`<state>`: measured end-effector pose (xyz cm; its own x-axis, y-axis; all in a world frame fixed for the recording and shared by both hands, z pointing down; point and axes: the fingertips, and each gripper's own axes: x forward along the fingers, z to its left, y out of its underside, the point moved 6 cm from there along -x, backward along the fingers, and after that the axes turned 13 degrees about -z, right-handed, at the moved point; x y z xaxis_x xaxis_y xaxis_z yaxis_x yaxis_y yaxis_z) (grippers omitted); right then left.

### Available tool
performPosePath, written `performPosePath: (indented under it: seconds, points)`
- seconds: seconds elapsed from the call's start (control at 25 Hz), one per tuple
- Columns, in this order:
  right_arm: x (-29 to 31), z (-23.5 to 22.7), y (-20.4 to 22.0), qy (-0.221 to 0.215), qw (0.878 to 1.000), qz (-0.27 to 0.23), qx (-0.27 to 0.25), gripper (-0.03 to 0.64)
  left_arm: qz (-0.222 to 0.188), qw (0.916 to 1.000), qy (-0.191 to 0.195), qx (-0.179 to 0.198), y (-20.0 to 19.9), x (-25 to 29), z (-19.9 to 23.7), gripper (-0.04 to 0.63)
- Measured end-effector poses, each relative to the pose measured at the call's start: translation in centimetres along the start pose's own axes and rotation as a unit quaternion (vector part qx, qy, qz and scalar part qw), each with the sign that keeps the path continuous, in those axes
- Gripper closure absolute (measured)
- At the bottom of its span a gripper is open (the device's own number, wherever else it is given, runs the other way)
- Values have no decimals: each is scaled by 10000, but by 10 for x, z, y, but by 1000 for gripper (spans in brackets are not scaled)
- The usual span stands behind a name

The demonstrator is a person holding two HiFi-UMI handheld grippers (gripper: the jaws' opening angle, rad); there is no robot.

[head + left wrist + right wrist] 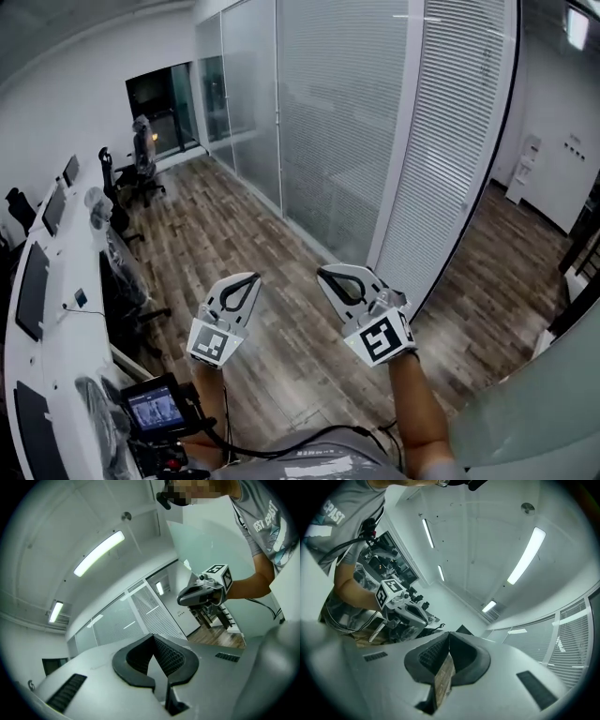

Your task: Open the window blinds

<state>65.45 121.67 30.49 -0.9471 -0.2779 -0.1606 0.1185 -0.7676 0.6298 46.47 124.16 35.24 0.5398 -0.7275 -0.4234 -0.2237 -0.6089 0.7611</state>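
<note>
1. Straight ahead of me, the window blinds [448,141] hang lowered over the glass wall, well apart from both grippers.
2. My left gripper [246,284] is held up above the wooden floor [253,216]. In the left gripper view its jaws are pressed together at the tips, with nothing between them.
3. My right gripper [330,277] is just beside it, not touching. Its jaws also meet tip to tip and are empty, and floor shows through the gap behind the tips.
4. On the left, a white desk [66,337] carries monitors [33,286], with office chairs [141,173] along it.
</note>
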Motion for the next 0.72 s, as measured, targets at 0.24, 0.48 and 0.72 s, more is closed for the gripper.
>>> performPosePath:
  seconds: [0.24, 0.48, 0.72]
  points:
    - [22, -1, 3, -14, 10000, -50, -39, 612, -62, 9997, -125, -194, 14, -9, 20, 595]
    - [66, -22, 70, -55, 9995, -247, 182, 612, 336, 9993, -56, -125, 80, 12, 45, 595]
    - [113, -70, 169, -65, 9975, -444, 552, 612, 779, 9964, -253, -203, 143, 60, 85, 595]
